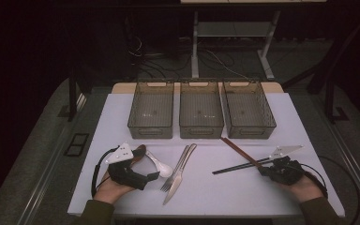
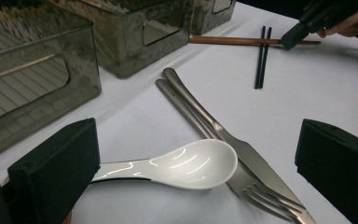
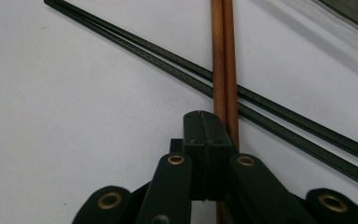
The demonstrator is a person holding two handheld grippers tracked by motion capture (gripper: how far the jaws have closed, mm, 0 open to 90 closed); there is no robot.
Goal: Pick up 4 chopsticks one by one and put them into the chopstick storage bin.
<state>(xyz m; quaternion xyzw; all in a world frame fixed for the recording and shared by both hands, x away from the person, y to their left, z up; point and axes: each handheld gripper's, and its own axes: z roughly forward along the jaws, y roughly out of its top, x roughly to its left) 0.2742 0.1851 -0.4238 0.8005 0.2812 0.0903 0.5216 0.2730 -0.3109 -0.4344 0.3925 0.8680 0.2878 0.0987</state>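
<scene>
Sorting cutlery off the white desk [image 1: 122, 117] looks to be the work in hand, with three empty smoke-tinted bins [image 1: 201, 115] lined up along the far edge and the utensils lying loose in front of them. The left hand-held gripper [image 1: 153, 175] has its jaws spread wide on either side of the white spoon [image 2: 186, 164], whose handle runs back beside the left jaw; the pads do not press on it, so the spoon lies free on the desk, its bowl touching the fork [image 2: 265, 200] and the knife [image 2: 242, 149] that rest side by side just beyond it. The right hand-held gripper [image 3: 208, 122] has its jaws pressed flat together with nothing seen between them, its tip sitting over the near end of the brown chopsticks [image 3: 223, 56], just short of where the black chopsticks [image 3: 135, 51] cross them. By this reading the step is the approach to a first pickup on both sides, with nothing lifted yet. For the left side, the next move calls for closing on the spoon's slim handle squarely, since its glazed surface may slip and the bowl could nudge the fork. The right side would first need its jaws opened before it could straddle one pair of sticks without dragging the crossed pair along.
</scene>
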